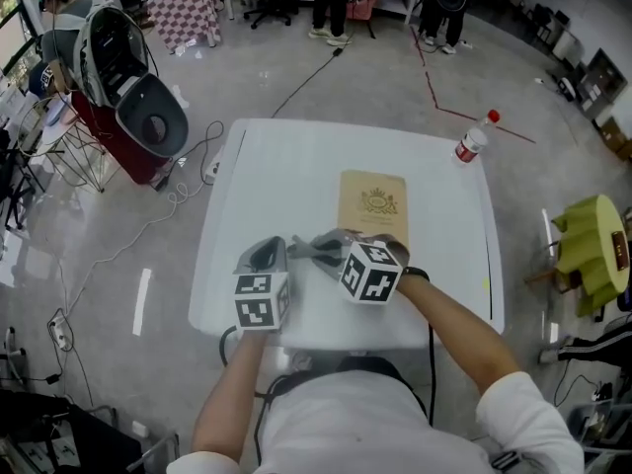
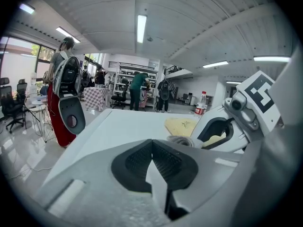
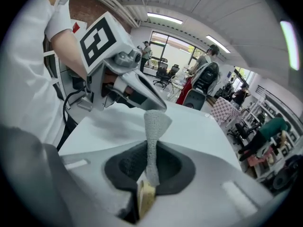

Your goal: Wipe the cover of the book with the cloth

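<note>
A tan book [image 1: 373,203] with a gold crest lies flat on the white table [image 1: 286,166], just beyond my two grippers. My right gripper [image 1: 324,248] is shut on a grey cloth [image 1: 314,246] near the book's near left corner. In the right gripper view the cloth [image 3: 152,141] rises as a narrow strip from between the pads toward the left gripper [image 3: 156,107]. My left gripper [image 1: 283,250] sits close to the left of the cloth, its jaws together with nothing seen between them. From the left gripper view, the cloth [image 2: 182,140] and book [image 2: 182,125] lie ahead to the right.
A water bottle [image 1: 472,142] with a red cap stands at the table's far right corner. A black and white machine [image 1: 133,87] stands on the floor to the left. Cables run over the floor, people stand at the back, and a yellow-green stool [image 1: 591,250] is at the right.
</note>
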A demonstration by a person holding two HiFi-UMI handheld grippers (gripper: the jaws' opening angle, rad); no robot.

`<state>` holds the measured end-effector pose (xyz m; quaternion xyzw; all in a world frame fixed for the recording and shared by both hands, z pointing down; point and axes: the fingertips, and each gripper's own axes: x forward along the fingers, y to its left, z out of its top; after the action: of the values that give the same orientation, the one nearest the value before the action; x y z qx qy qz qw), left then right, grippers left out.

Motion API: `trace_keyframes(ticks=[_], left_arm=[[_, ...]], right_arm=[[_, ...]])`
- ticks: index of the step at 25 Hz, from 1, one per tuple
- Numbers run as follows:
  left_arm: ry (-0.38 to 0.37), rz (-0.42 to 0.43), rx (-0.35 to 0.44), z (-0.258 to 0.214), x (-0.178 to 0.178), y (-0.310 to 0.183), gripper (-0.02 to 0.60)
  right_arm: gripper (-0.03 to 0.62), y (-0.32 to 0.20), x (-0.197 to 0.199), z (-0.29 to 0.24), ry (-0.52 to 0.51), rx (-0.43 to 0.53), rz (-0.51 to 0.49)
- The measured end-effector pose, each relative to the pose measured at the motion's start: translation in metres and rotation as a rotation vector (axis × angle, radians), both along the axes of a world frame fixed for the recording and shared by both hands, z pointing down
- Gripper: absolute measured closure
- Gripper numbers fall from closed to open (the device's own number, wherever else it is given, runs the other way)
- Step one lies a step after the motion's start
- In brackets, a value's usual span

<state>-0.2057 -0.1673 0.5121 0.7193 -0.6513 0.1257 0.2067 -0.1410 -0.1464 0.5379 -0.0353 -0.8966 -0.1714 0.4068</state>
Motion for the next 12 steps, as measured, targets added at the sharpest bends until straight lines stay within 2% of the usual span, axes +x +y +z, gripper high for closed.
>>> trace_keyframes(ticks=[6, 12], left_arm=[[0.003, 0.029, 0.023, -0.009, 0.012, -0.004, 0.575], [0.002, 0.075, 0.066, -0.027, 0.040, -0.023, 0.575]], right_arm=[[0.566, -0.023, 0.017, -0.040, -0.177, -0.016, 0.216], [0.566, -0.052, 0.055, -0.074, -0.350, -0.026, 0.421]])
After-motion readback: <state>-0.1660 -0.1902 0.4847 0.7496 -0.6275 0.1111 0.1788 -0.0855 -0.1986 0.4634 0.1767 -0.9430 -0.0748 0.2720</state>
